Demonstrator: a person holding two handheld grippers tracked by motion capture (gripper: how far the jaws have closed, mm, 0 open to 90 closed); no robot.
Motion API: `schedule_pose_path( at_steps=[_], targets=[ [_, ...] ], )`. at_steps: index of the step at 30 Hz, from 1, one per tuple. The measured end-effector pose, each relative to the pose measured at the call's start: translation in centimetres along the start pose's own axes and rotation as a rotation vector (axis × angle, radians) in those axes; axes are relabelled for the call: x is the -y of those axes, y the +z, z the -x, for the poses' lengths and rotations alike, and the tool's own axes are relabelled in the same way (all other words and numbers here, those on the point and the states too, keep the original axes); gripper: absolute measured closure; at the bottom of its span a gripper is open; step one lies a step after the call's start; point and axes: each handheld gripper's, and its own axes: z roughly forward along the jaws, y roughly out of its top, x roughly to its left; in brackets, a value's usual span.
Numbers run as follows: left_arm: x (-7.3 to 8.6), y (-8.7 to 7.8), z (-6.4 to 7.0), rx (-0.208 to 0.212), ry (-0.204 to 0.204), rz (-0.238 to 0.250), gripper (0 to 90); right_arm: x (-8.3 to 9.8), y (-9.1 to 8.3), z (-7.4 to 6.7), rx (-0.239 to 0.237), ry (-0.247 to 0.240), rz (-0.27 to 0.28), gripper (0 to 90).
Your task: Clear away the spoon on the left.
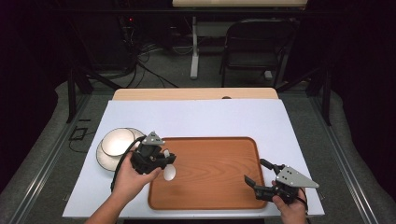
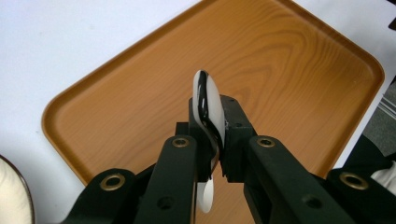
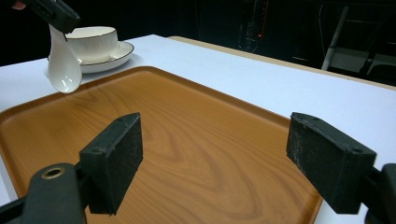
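Note:
My left gripper point(image 1: 164, 158) is shut on a white ceramic spoon point(image 1: 169, 172), holding it above the left edge of the wooden tray point(image 1: 219, 154). In the left gripper view the spoon point(image 2: 209, 105) stands edge-on between the pads, with the tray point(image 2: 140, 98) below. The right gripper view shows the spoon point(image 3: 63, 70) hanging bowl-down over the tray's far corner. My right gripper point(image 1: 258, 173) stands open over the tray's near right corner, with nothing between its pads point(image 3: 116, 158). A white bowl point(image 1: 116, 141) sits on a plate point(image 1: 106, 160) left of the tray.
A white mat point(image 1: 196, 116) covers the table, with a wooden strip point(image 1: 194, 94) along its far edge. A black chair point(image 1: 257, 46) and cables stand on the floor beyond. The tray's surface point(image 3: 196, 154) is bare.

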Motion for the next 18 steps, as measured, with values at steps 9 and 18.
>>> schedule_pose_path(
  at_steps=[9,18],
  targets=[
    [1.2,1.0,0.6,0.032,-0.003,-0.028,85.1,0.0,-0.1,0.0,0.002,-0.001,-0.001,18.5],
    [2.0,2.3,0.3,0.061,-0.024,-0.051,85.1,0.0,0.0,0.0,0.002,-0.002,-0.001,18.5]
  ],
)
